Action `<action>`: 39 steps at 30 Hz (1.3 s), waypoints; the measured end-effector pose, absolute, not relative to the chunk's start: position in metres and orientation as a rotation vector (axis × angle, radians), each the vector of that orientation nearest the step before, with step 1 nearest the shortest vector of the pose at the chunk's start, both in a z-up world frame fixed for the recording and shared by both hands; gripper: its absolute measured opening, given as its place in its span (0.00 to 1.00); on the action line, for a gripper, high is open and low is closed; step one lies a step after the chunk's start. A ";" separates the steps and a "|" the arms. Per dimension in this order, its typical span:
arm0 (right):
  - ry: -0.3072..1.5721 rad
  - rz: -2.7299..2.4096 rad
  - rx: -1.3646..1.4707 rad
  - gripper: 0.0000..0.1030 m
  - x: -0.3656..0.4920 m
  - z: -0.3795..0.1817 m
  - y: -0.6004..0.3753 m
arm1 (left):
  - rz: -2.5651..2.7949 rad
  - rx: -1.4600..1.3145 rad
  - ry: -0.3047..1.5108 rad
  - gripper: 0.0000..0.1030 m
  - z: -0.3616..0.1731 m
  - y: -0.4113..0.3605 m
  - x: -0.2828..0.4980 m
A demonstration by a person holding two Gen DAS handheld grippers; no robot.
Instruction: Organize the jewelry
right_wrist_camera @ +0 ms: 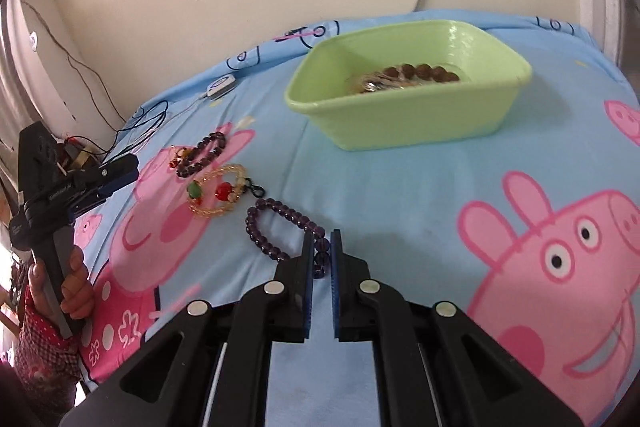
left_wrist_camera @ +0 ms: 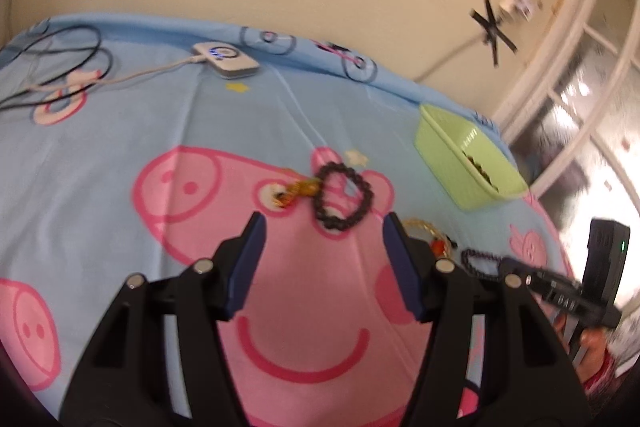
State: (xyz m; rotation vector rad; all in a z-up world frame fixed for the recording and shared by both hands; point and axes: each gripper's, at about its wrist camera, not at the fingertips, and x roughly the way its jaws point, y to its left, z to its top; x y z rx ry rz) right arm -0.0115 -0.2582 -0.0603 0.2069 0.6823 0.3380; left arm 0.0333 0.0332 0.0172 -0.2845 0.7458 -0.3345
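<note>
Purple bead bracelet (right_wrist_camera: 280, 227) lying on the blue cartoon-pig bedsheet (right_wrist_camera: 420, 195), its near end pinched between the pads of the right gripper (right_wrist_camera: 322, 247), jaws closed down to the width of a bead. Gripper angled downward over the sheet. Just beyond: an amber bracelet (right_wrist_camera: 218, 193) with a green and a red bead, then a darker bead bracelet (right_wrist_camera: 202, 155) with a small charm. Further back, well apart from these, a green plastic bin (right_wrist_camera: 408, 95) already holding brown beads and something pale.

Left gripper (left_wrist_camera: 323, 227) tilted down over the pink pig print, jaws standing apart, nothing between them; dark bracelet (left_wrist_camera: 344, 197) just ahead of the fingertips. In the right wrist view, held at the far left by a hand (right_wrist_camera: 74, 287) above a red patterned sleeve.

Cream wall behind the bed. Only in the left wrist view: a white device (left_wrist_camera: 226, 61) with a lit ring and cable, a paned window (left_wrist_camera: 580, 107), black tape crosses on the wall.
</note>
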 end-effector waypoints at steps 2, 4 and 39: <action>0.663 0.365 0.238 0.00 -0.013 -0.057 -0.258 | -0.360 -0.253 0.762 0.57 0.016 0.023 0.033; 0.629 0.409 0.266 0.00 -0.013 -0.050 -0.255 | -0.380 -0.233 0.770 0.57 0.016 0.017 0.032; 0.738 0.675 -0.011 0.00 0.014 -0.017 -0.133 | -0.355 -0.277 0.889 0.57 0.013 0.064 0.090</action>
